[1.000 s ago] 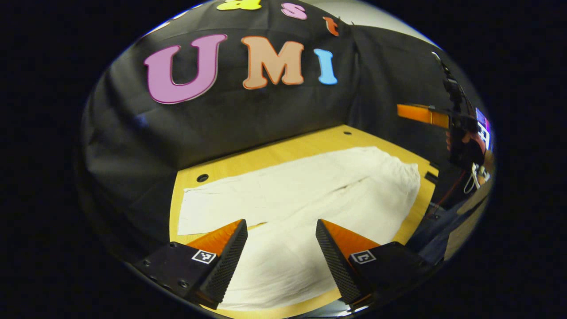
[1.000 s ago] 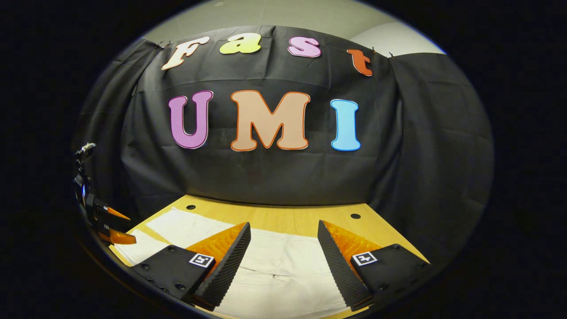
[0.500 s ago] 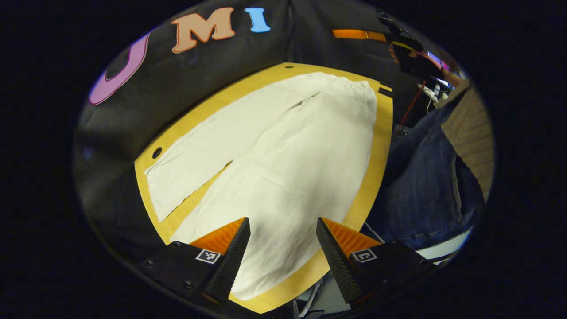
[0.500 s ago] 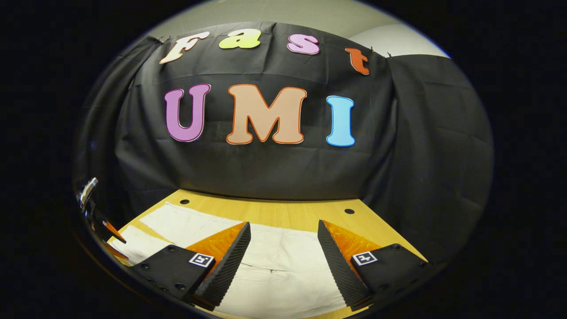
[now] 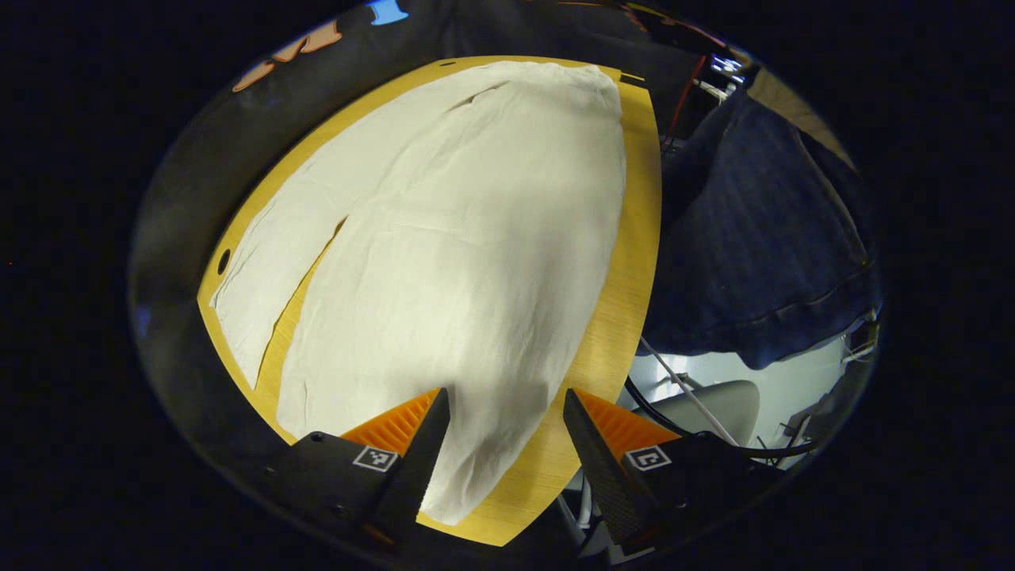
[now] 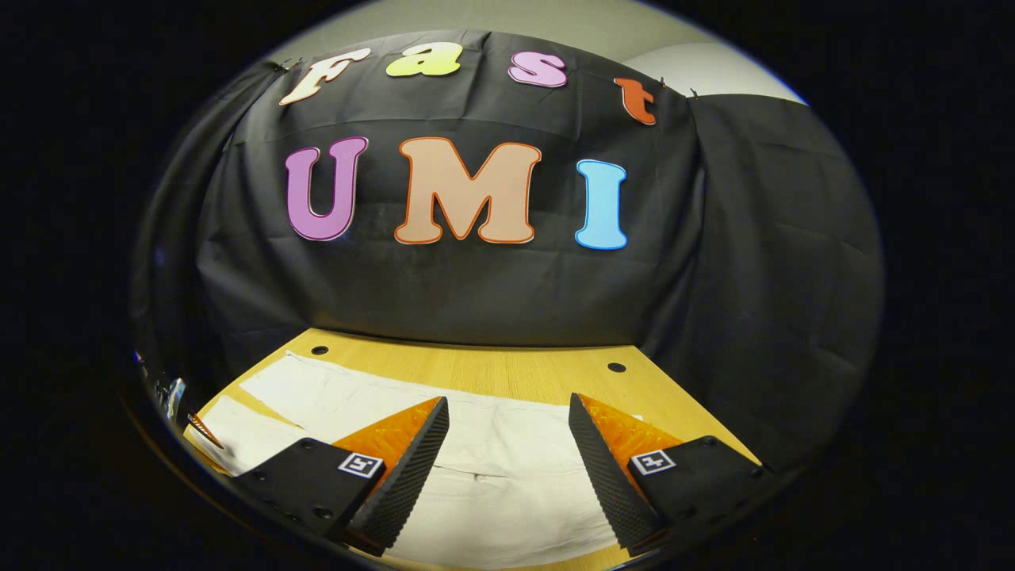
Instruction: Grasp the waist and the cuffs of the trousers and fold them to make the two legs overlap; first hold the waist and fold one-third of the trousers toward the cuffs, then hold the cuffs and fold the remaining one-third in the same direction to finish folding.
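Observation:
White trousers (image 5: pixel 444 262) lie flat on the wooden table (image 5: pixel 630 262), the two legs side by side with a narrow gap between them. In the left gripper view the waist is at the far end and the cuffs at the near end. My left gripper (image 5: pixel 501 432) is open above the near leg's cuff, whose corner lies just beyond its fingertips. In the right gripper view the trousers (image 6: pixel 492 476) spread across the near part of the table (image 6: pixel 476 373). My right gripper (image 6: pixel 507 436) hangs open above the cloth and holds nothing.
A person in dark blue trousers (image 5: pixel 753 230) stands at the table's right edge in the left gripper view, with cables and a grey seat (image 5: pixel 702 404) below. The black cloth wall (image 6: pixel 476 293) closes the table's back and sides. Two holes (image 6: pixel 319 350) mark the far tabletop.
The left gripper has tipped down and drawn toward the cuff end, so the trousers now run lengthwise ahead of it. The right gripper has shifted only slightly. Both stay open.

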